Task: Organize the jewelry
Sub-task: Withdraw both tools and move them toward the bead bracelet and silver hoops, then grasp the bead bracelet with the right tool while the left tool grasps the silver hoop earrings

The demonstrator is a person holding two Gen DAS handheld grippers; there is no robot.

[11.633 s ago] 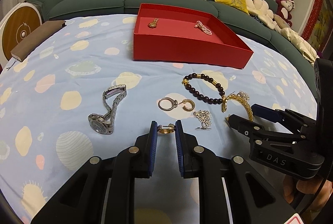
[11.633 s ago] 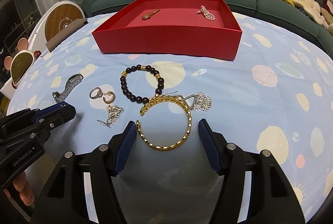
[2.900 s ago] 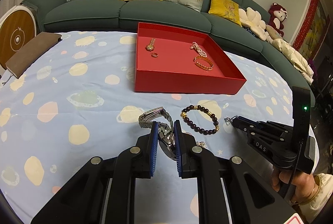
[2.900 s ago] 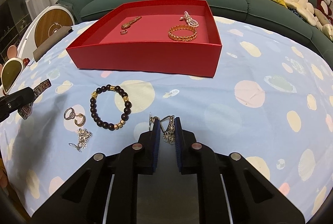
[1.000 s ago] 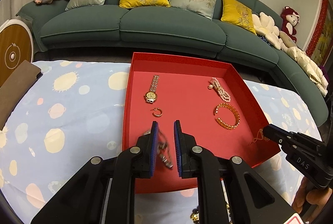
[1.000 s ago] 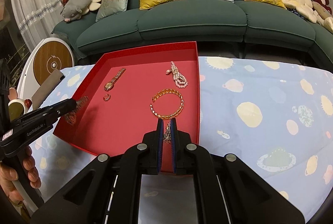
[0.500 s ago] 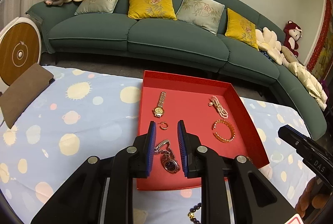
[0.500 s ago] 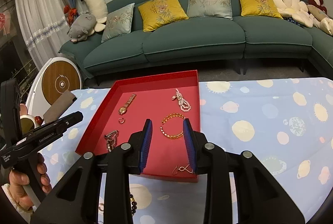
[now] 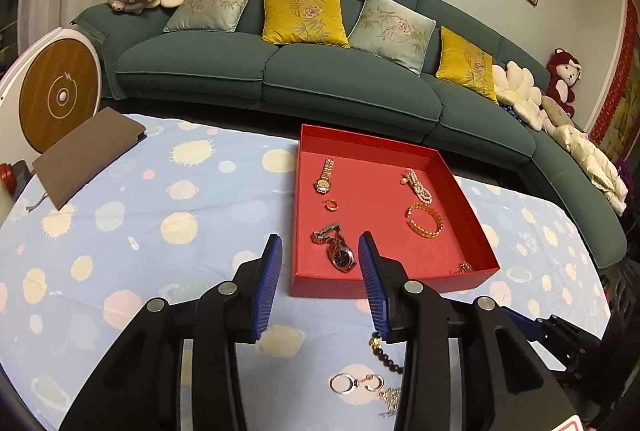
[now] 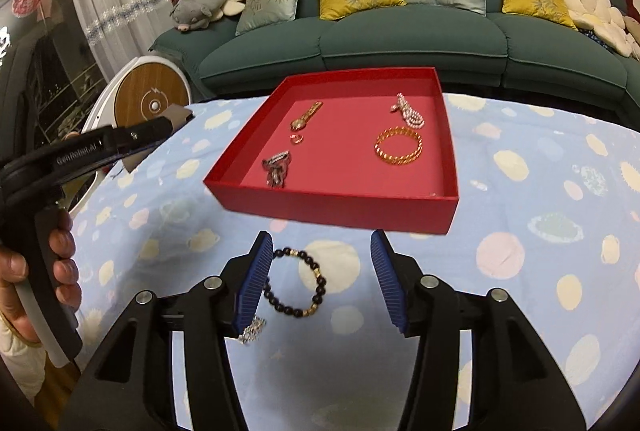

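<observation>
Red tray (image 9: 394, 278) near the far edge of the spotted tablecloth (image 9: 120, 223), holding a silver watch (image 9: 336, 249) by its near wall, a gold watch (image 9: 323, 175), an earring (image 9: 331, 205), pearls (image 9: 418, 186), a gold bangle (image 9: 425, 219). On the cloth before the tray: beaded bracelet (image 10: 297, 282), two rings (image 9: 356, 383), a silver chain (image 10: 252, 331). Left gripper (image 9: 319, 285) spread wide, empty. Right gripper (image 10: 322, 281) likewise spread, empty, above the bracelet.

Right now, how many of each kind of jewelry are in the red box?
Watches: 2, a gold watch and a silver watch
Gold bangle: 1
Pearl strand: 1
Gold hoop earring: 1
Tiny unclear piece: 1
Total: 6
</observation>
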